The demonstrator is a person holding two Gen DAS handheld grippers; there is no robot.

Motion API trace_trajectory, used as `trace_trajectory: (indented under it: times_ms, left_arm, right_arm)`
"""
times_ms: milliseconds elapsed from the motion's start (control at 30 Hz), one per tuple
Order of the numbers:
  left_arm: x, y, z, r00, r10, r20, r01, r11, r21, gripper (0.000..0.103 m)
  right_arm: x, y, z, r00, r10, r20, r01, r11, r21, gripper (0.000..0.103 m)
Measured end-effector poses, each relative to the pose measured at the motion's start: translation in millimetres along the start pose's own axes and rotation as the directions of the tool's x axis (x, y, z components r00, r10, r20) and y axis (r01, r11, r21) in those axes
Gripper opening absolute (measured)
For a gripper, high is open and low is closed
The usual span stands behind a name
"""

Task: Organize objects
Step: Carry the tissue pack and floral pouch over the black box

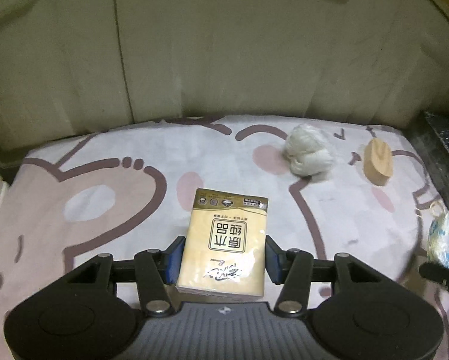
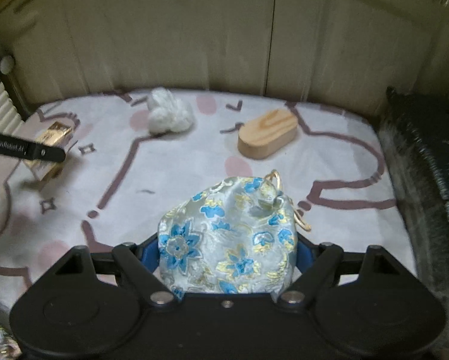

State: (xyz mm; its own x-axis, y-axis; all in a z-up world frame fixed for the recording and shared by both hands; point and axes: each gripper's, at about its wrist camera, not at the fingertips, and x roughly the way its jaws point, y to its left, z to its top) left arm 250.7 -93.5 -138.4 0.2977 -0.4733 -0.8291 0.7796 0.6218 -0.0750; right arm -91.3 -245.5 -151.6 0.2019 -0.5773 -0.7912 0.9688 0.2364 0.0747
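A yellow tissue pack point(image 1: 223, 241) sits between the blue pads of the left gripper point(image 1: 223, 258), which is pinched on its two long sides; the pack's far end reaches out over the mat point(image 1: 104, 210), though whether it is lifted clear is hard to tell. The right gripper point(image 2: 227, 255) is clamped around a floral drawstring pouch point(image 2: 229, 234), its cord loops point(image 2: 274, 177) sticking out at the far side. Farther back on the cartoon-printed mat lie a white ball of yarn point(image 1: 308, 156) and, to its right and apart from it, an oval wooden block point(image 1: 377, 162). Pale cabinet doors point(image 1: 194, 45) rise behind the mat.
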Motion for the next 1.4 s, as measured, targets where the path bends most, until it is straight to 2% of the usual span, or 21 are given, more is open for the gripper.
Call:
trace_trajectory:
  times_ms: [333, 800, 1133, 1400]
  left_arm:
    - [-75, -16, -5, 0.999, 0.012, 0.049, -0.013, 1.000, 0.027, 0.054]
    - [-166, -34, -26, 0.994, -0.010, 0.108, 0.002, 0.998, 0.070, 0.054]
    - [-196, -42, -47, 0.993, -0.030, 0.114, 0.018, 0.995, 0.099, 0.054]
    - [-203, -54, -68, 0.993, -0.083, 0.089, 0.066, 0.981, 0.180, 0.054]
  right_arm:
    - [-66, 2, 10, 0.998, -0.013, 0.062, 0.009, 0.998, 0.059, 0.084]
    - [-142, 8, -5, 0.993, -0.012, 0.119, -0.004, 0.990, 0.141, 0.084]
    - [-170, 32, -20, 0.992, -0.004, 0.123, -0.010, 0.993, 0.115, 0.084]
    - [-180, 45, -30, 0.993, 0.004, 0.114, -0.015, 0.995, 0.095, 0.084]
